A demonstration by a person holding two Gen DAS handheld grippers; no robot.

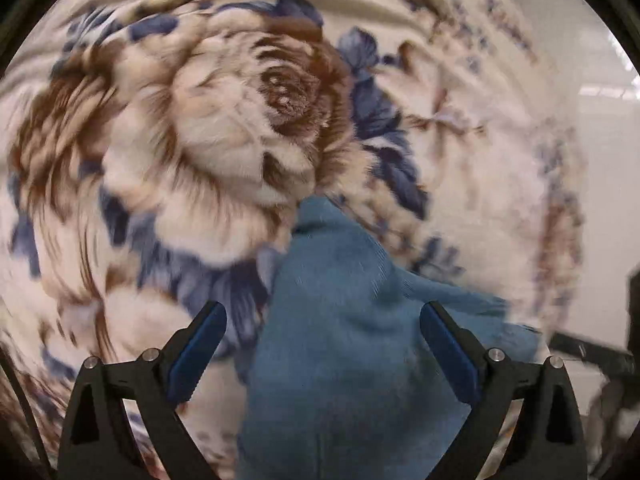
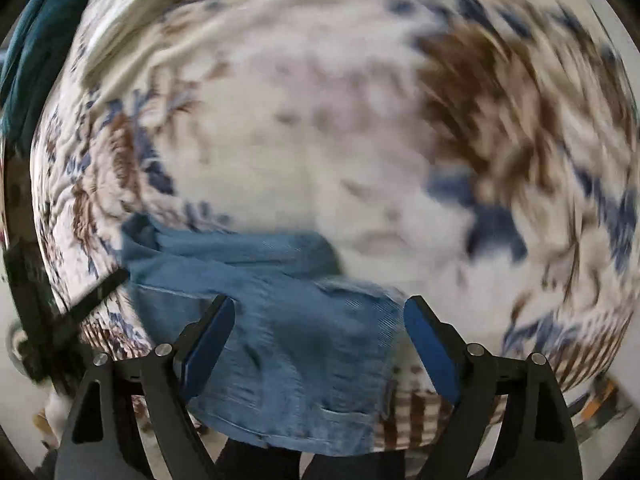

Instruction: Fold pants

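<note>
The blue denim pants (image 1: 340, 340) lie on a floral blanket. In the left wrist view one folded end of them reaches up between my fingers. My left gripper (image 1: 322, 314) is open, with its jaws wide apart above the cloth. In the right wrist view the pants (image 2: 280, 320) lie bunched across the lower middle, with a pocket near the bed's front edge. My right gripper (image 2: 320, 310) is open above them and holds nothing. Both views are blurred.
A cream blanket with brown and blue flowers (image 1: 200, 128) covers the bed, and it also shows in the right wrist view (image 2: 320, 120). A dark teal cloth (image 2: 28, 52) lies at the far left. A white wall (image 1: 608, 160) stands at the right.
</note>
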